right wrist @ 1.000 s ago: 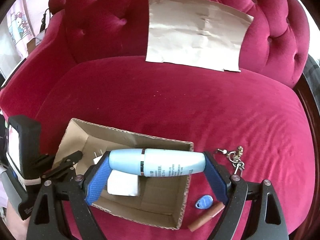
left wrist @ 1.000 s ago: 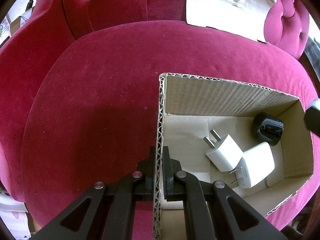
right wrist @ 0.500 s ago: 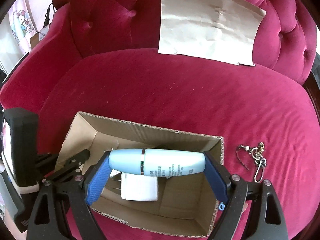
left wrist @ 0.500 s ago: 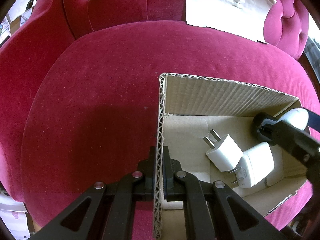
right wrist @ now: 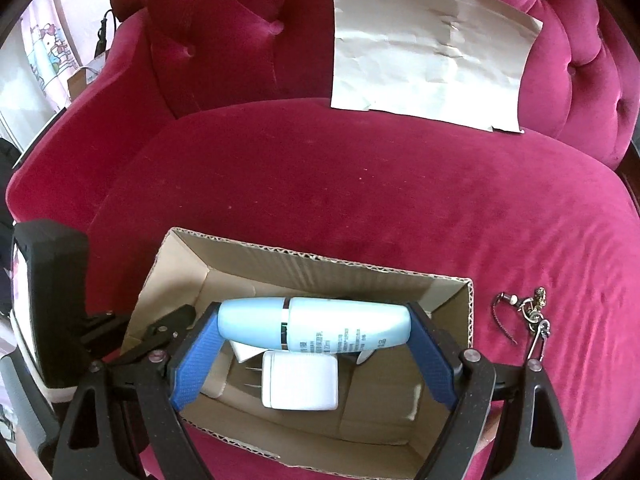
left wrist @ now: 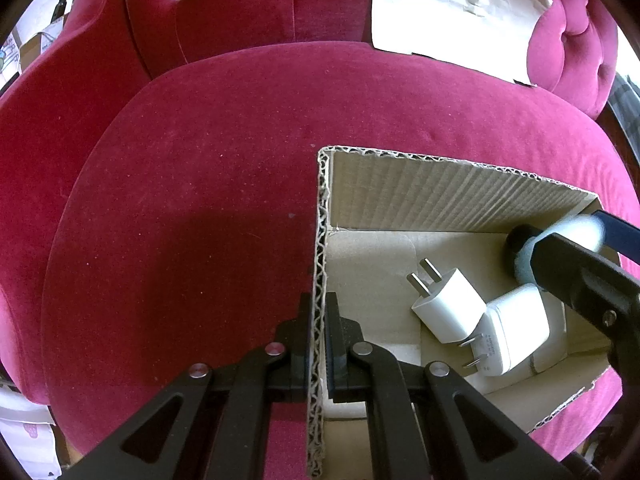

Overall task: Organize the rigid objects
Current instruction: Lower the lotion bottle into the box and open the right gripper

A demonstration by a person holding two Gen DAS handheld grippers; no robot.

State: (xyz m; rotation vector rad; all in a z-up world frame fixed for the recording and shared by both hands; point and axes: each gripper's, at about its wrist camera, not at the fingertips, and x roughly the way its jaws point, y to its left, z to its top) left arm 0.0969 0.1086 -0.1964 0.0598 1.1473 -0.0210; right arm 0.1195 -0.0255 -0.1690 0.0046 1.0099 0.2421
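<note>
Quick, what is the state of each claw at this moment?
Left claw: shut on the cardboard box wall.
Right claw: shut on the light blue bottle, held sideways over the box.

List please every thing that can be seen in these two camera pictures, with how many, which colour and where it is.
cardboard box: 1, brown, on the seat cushion
chargers: 2, white, lying inside the box
round object: 1, black, far corner of the box, mostly hidden
bottle: 1, light blue, held sideways above the box
keychain: 1, metal, on the cushion right of the box
paper sheet: 1, beige, against the backrest
sofa: 1, crimson velvet
left gripper: black, clamped on the box wall
right gripper: black with blue pads, holding the bottle
</note>
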